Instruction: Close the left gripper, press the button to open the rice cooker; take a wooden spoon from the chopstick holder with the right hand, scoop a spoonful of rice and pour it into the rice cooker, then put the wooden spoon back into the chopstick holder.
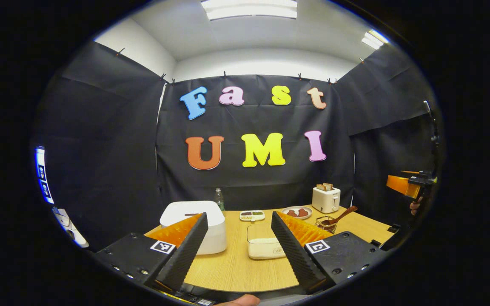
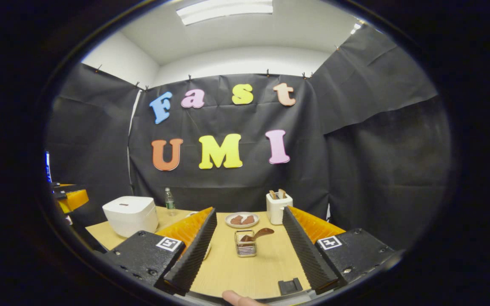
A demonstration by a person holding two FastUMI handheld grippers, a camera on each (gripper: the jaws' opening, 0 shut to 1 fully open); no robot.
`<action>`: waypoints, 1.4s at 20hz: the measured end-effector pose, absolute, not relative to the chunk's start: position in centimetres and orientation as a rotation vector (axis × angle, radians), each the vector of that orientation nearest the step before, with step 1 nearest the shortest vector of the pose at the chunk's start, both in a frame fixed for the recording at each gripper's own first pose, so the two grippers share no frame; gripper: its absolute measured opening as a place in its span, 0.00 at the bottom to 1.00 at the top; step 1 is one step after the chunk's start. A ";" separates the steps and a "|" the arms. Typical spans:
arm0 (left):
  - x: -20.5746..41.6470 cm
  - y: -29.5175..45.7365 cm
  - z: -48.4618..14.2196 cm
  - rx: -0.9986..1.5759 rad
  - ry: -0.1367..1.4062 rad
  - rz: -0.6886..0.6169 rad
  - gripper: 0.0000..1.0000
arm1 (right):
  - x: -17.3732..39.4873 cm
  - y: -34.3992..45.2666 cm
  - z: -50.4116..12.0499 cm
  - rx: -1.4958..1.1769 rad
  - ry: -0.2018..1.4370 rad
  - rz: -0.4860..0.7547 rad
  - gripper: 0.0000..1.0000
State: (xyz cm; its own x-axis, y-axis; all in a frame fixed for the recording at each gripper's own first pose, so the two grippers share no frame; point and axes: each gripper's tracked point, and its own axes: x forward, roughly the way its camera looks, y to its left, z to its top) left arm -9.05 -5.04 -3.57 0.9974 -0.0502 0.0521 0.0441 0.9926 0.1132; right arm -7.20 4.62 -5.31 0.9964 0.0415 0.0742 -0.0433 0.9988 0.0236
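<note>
Spanning the booth, wooden table [image 2: 266, 267] (black-draped).

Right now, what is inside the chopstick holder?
A wooden spoon stands in the chopstick holder, its bowl end leaning out over the rim. Its lower part is hidden inside.

A white rice cooker [image 1: 211, 225] is seen at the left edge of a light wood-grain table [image 1: 236, 267]. A brown wooden spoon [image 2: 258, 234] is held in a wire chopstick holder [image 2: 245, 246]. A cream container [image 1: 264, 244], a white toaster [image 2: 279, 208] and a white plate [image 2: 241, 220] of brown pieces are shown.
</note>
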 end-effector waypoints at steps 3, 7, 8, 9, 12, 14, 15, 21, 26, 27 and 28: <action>-8.8 -5.5 -4.1 0.135 -0.047 -0.047 0.96 | -7.2 4.8 -5.5 0.029 -0.070 0.046 1.00; -8.7 -5.4 -4.2 0.129 -0.043 -0.048 0.94 | -7.3 5.5 -5.5 0.030 -0.065 0.060 0.94; -8.8 -5.1 -4.2 0.122 -0.044 -0.044 0.94 | -7.4 5.7 -5.4 0.029 -0.067 0.062 1.00; -8.9 -4.9 -4.0 0.114 -0.045 -0.036 0.94 | -7.4 5.7 -5.4 0.026 -0.071 0.063 1.00; -8.9 -4.4 -4.0 0.100 -0.043 -0.019 0.94 | -7.6 6.0 -5.4 0.023 -0.073 0.068 1.00; -8.9 -4.0 -4.0 0.099 -0.042 -0.012 0.94 | -7.5 6.2 -5.5 0.022 -0.072 0.071 1.00; -8.8 -4.1 -4.1 0.097 -0.041 -0.013 0.94 | -7.5 6.1 -5.6 0.021 -0.070 0.070 0.94; -8.9 -4.0 -4.2 0.094 -0.039 -0.017 0.94 | -7.7 6.8 -5.5 0.018 -0.079 0.089 0.94; -9.0 -3.9 -4.2 0.079 -0.046 -0.015 0.94 | -8.0 7.1 -5.5 0.010 -0.091 0.100 1.00; -8.9 -3.8 -4.3 0.078 -0.044 -0.014 0.94 | -8.0 7.4 -5.5 0.010 -0.091 0.106 0.94; -8.7 -3.8 -4.4 0.076 -0.041 -0.009 0.94 | -8.1 7.6 -5.6 0.009 -0.092 0.112 1.00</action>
